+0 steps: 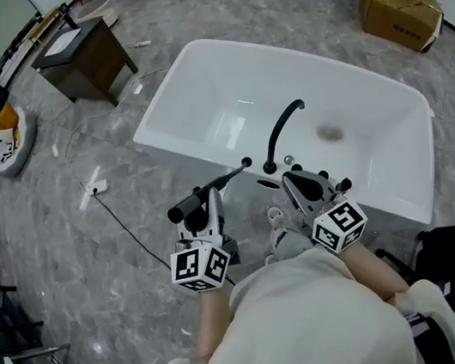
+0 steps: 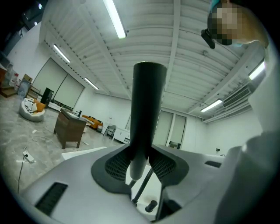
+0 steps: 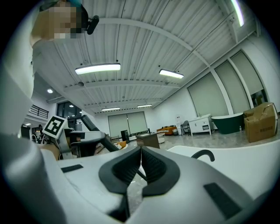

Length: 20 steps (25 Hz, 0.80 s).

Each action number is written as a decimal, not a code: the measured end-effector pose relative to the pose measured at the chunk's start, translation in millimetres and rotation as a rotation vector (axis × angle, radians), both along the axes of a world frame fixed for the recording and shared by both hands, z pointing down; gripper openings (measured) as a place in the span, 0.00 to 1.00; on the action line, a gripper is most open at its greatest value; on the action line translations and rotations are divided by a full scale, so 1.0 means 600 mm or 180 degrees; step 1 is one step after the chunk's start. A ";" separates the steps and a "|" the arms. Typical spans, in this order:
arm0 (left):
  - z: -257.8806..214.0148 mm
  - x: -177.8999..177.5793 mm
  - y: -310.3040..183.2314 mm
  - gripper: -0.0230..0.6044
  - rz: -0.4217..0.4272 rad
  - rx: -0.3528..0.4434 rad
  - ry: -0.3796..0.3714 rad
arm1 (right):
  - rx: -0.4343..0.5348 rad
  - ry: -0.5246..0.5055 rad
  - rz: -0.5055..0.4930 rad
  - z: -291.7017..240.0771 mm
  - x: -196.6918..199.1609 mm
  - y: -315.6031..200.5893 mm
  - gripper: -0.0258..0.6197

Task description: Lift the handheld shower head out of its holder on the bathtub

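Clamping the black handheld shower head (image 1: 182, 210) in the left gripper (image 1: 205, 200), with both ribbed pads (image 2: 114, 165) pressed on the sides of its round handle and the jaws held partly apart by it. In the left gripper view, standing upright between the jaws: thick dark end above the grip, paler narrow end just below the pads, and a thin black line slanting down from there toward the rim of the white bathtub (image 1: 189, 63) ahead. In the head view, lying crosswise in the grip: thick end out to the left of the jaws, thin end ahead and to the right, reaching the tub rim beside the base of the curved black faucet (image 1: 280, 127). Touching the holder there or clear of it: impossible to tell. Holding the right gripper (image 1: 299, 180) just to the right of the left one, jaws pressed together with nothing between them, aimed over the near tub rim with the faucet close ahead and slightly to the right. Far ahead and to the left of the left gripper, on the grey floor beyond the tub, a brown cabinet (image 1: 88, 57). Far ahead and to the right of the right gripper, past the tub's other end, a cardboard box (image 1: 398, 9).
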<state>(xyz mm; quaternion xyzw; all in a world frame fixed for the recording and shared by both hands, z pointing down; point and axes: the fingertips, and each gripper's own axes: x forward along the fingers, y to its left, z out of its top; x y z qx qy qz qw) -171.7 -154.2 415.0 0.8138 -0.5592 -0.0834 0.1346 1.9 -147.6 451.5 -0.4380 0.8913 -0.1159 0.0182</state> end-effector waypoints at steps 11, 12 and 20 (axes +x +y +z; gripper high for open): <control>-0.123 -0.060 0.046 0.26 -0.0084 0.0648 0.0456 | 0.0055 0.0045 -0.0095 -0.012 -0.012 0.000 0.07; -0.131 -0.065 0.048 0.26 -0.0086 0.0701 0.0481 | 0.0057 0.0043 -0.0092 -0.013 -0.011 -0.002 0.07; -0.185 -0.104 0.071 0.26 -0.0135 0.1023 0.0734 | 0.0102 0.0011 -0.0054 -0.024 -0.004 -0.008 0.07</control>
